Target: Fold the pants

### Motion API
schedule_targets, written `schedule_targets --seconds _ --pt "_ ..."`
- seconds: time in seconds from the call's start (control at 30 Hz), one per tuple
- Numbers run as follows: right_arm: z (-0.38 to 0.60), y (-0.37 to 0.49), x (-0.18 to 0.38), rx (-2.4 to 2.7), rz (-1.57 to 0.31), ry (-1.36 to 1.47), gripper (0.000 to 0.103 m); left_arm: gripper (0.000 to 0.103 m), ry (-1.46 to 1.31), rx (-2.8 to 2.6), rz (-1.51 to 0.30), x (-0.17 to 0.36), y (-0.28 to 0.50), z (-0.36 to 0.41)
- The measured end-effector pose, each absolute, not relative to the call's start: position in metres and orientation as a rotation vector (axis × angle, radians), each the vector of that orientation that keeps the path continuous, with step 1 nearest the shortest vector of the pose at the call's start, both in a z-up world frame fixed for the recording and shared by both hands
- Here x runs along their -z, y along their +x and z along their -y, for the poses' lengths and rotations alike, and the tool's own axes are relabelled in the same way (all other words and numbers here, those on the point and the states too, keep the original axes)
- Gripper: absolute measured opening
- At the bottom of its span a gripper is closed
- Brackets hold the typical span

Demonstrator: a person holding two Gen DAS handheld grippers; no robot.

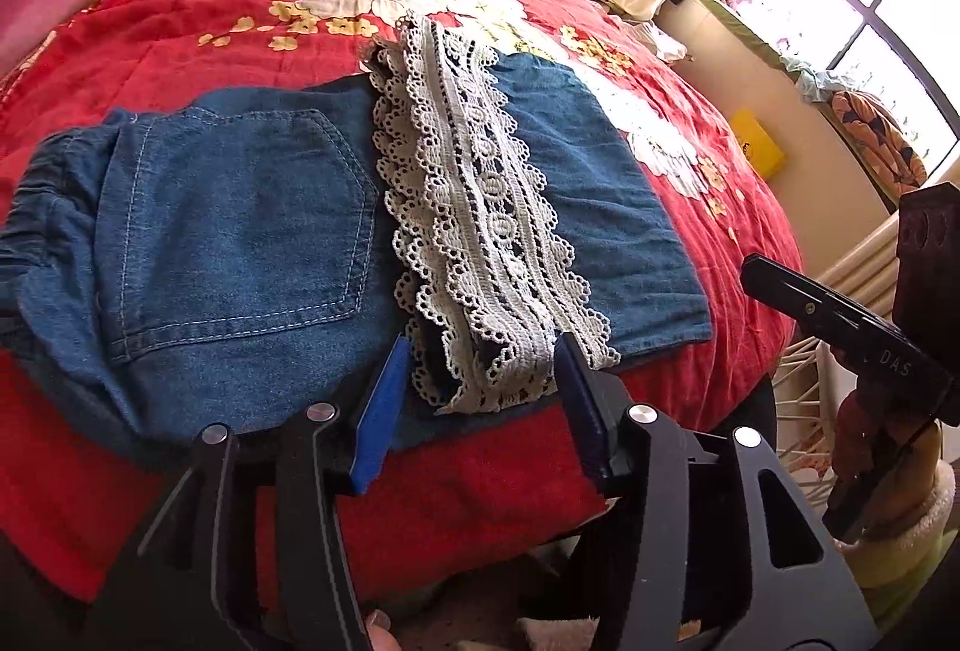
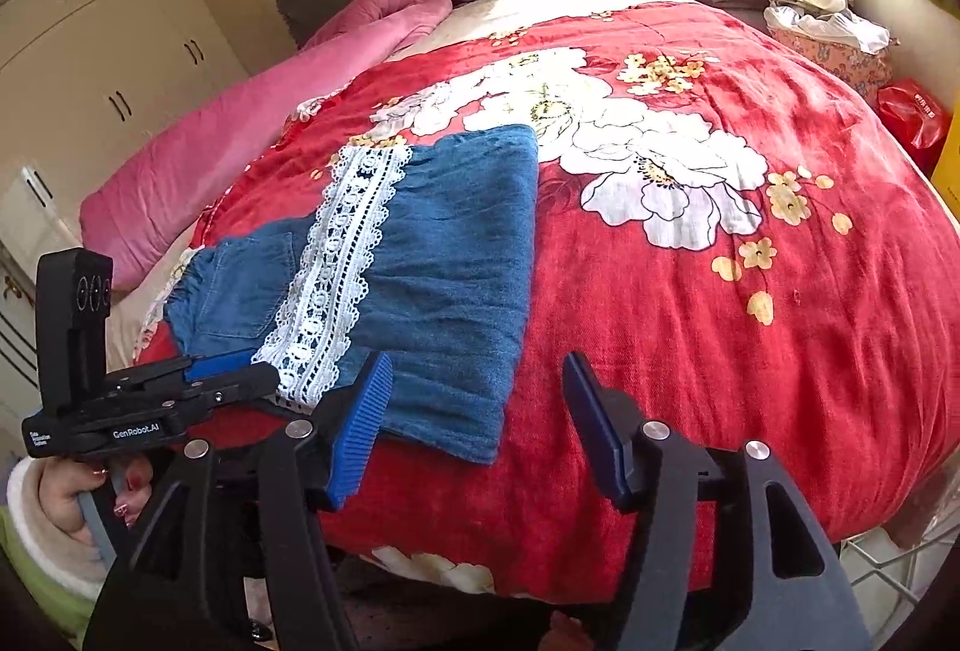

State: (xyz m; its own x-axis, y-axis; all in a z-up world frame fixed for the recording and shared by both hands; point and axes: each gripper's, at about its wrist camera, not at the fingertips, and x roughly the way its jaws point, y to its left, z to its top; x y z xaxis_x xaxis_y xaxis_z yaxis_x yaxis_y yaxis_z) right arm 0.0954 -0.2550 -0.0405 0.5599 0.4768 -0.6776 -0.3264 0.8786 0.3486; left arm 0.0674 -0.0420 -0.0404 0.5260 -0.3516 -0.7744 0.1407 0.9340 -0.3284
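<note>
Here, left wrist view: left gripper point(image 1: 483, 399) hovering at near edge of denim pants point(image 1: 240, 231), jaws standing apart, gripping nothing; lace hem point(image 1: 480, 231) lying between blue pads. Pants lying folded on red quilt point(image 1: 180, 21). Risk: closing now, pads probably snagging loose lace only, dragging fold askew.

Right wrist view: right gripper point(image 2: 474, 423) hanging over quilt beside pants' corner, jaws apart, empty. Risk: pinching quilt together with denim, likely rumpling stack.
</note>
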Motion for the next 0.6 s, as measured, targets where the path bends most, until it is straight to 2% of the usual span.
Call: schedule_targets --seconds 0.13,0.27,0.6 --pt "0.251 0.094 0.036 -0.479 -0.849 0.187 0.062 0.049 -0.249 0.288 -0.955 0.033 0.063 0.035" --pt "0.247 0.093 0.03 -0.477 -0.837 0.183 0.065 0.06 -0.25 0.287 -0.929 0.025 0.06 0.032" --pt "0.227 0.094 0.011 -0.517 -0.795 0.149 0.07 0.071 -0.238 0.229 -0.834 -0.004 0.048 0.01"
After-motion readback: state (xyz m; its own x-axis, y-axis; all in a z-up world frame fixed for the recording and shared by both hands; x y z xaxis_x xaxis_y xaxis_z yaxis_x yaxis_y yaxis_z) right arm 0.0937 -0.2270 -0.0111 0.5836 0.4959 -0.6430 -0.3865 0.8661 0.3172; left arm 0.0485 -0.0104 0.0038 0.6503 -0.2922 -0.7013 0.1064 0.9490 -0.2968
